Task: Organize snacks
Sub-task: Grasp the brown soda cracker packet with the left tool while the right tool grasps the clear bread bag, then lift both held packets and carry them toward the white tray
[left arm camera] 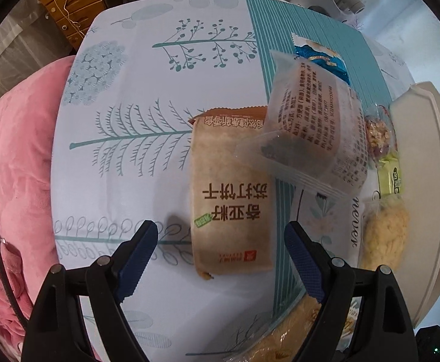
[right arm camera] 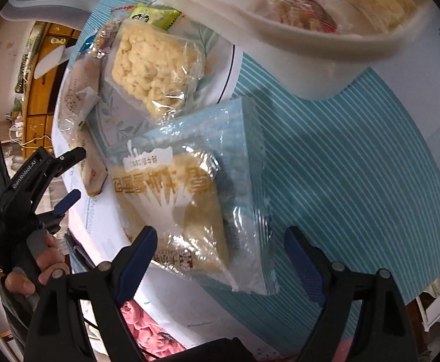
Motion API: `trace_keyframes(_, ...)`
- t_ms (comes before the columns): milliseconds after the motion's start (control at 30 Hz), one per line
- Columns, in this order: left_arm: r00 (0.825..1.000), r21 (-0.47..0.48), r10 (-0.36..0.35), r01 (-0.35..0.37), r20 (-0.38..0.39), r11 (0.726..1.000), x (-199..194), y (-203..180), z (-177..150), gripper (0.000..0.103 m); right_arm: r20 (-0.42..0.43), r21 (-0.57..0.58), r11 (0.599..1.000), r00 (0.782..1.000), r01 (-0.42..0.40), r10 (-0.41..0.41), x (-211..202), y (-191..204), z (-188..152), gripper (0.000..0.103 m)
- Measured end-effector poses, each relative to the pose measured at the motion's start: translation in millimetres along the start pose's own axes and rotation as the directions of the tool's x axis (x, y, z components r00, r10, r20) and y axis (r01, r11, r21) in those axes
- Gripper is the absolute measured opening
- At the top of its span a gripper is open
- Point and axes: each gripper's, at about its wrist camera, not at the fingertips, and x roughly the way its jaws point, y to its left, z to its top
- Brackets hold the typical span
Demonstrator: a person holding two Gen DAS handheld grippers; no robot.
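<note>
My left gripper [left arm camera: 221,235] stands open, pointing straight down over a brown cracker packet [left arm camera: 232,193] that lies flat on the patterned tablecloth [left arm camera: 123,163]; the packet's lower end sits between the blue pads without contact. A frosted packet with printed text [left arm camera: 313,126] rests tilted on the cracker packet's upper right. My right gripper [right arm camera: 220,241] is open above a light blue packet of pale snack [right arm camera: 196,193], touching nothing. Beyond it lies a clear bag of puffed yellow snack [right arm camera: 156,69]. The left gripper [right arm camera: 66,178] shows at the left edge of the right wrist view, held by a hand.
A white tray [right arm camera: 280,36] with several packets in it stands at the table's far side, its rim [left arm camera: 425,163] at the right. More snacks lie beside it: a blue packet [left arm camera: 319,57], nuts [left arm camera: 378,132], a green packet [left arm camera: 390,178]. Pink bedding [left arm camera: 18,157] borders the table's left edge.
</note>
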Motion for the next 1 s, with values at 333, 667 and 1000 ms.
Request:
trace_keyframes(333, 1.0, -0.026, 0.018, -0.018, 0.024, 1.0, 10.3, -0.7, 4.9, 0.074, -0.015, -0.089, 0.983, 0.987, 0.159, -0.161, 5.2, 20.5, -0.8, 0.079)
trace_keyframes(667, 0.997, 0.03, 0.057, -0.059, 0.055, 0.998, 17.8, -17.6, 10.5, 0.065, -0.004, -0.115, 0.988, 0.994, 0.107, -0.108, 3.7, 31.4, -6.2, 0.046)
trace_keyframes(1000, 0.996, 0.051, 0.064, -0.067, 0.069, 0.996, 17.1, -27.9, 12.7, 0.052, 0.023, -0.146, 0.988, 0.999, 0.053, -0.05, -5.7, 40.3, -16.5, 0.017)
